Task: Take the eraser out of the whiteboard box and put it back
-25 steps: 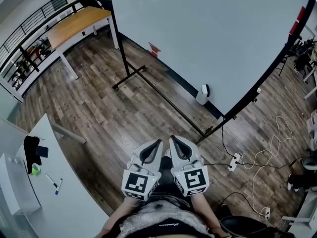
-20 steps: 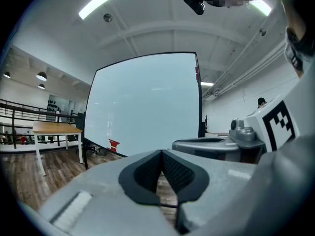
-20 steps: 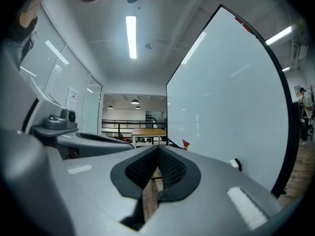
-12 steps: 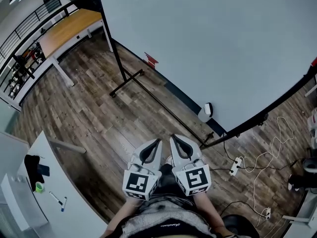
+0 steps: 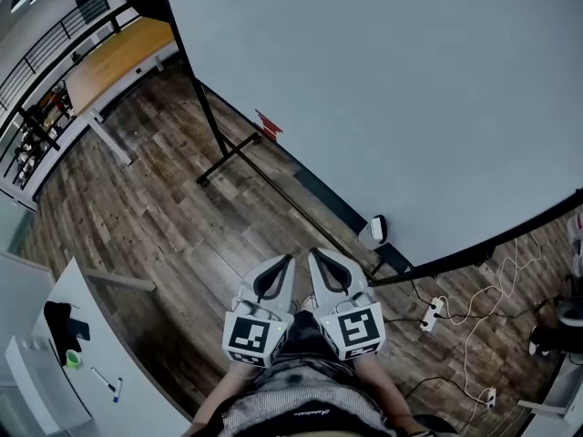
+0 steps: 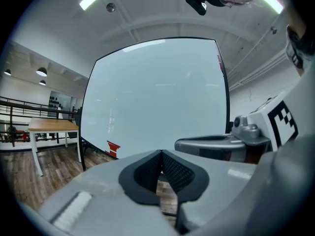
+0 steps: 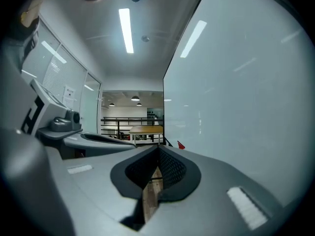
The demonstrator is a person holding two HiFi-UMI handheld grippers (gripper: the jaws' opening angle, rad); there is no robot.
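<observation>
Eraser shows, as far as can be told, only as a small dark patch [image 5: 377, 222] at the top of the small white whiteboard box [image 5: 370, 235]; it is too small in the head view to make out its shape. The box hangs at the lower edge of the large white black-framed whiteboard on a black floor stand [image 5: 383, 89], at about 1 o'clock from the grippers and well apart from them. Counted in the head view: one whiteboard filling the 12 to 3 o'clock part, one white box, one small red stepped tag [image 5: 269, 126] on the board's lower edge at 11 o'clock from the grippers, one wooden-topped table with white legs [image 5: 114, 57] at 10 o'clock, one white table [image 5: 137, 399] at 8 o'clock bearing two pens [image 5: 107, 385], and two white power strips [image 5: 428, 317] on the dark wood-plank floor [image 5: 164, 208] at 3 to 4 o'clock. There are two grippers, each with one cube of square markers. The left gripper [image 5: 290, 259] and the right gripper [image 5: 311, 253] sit just beside each other in front of the person's body, both pointing toward 12 o'clock at the board. Each has its jaws brought together, the dark ribbed pads meeting at the tips, with nothing between them and touching nothing; only floor shows through the gap behind the pads.
</observation>
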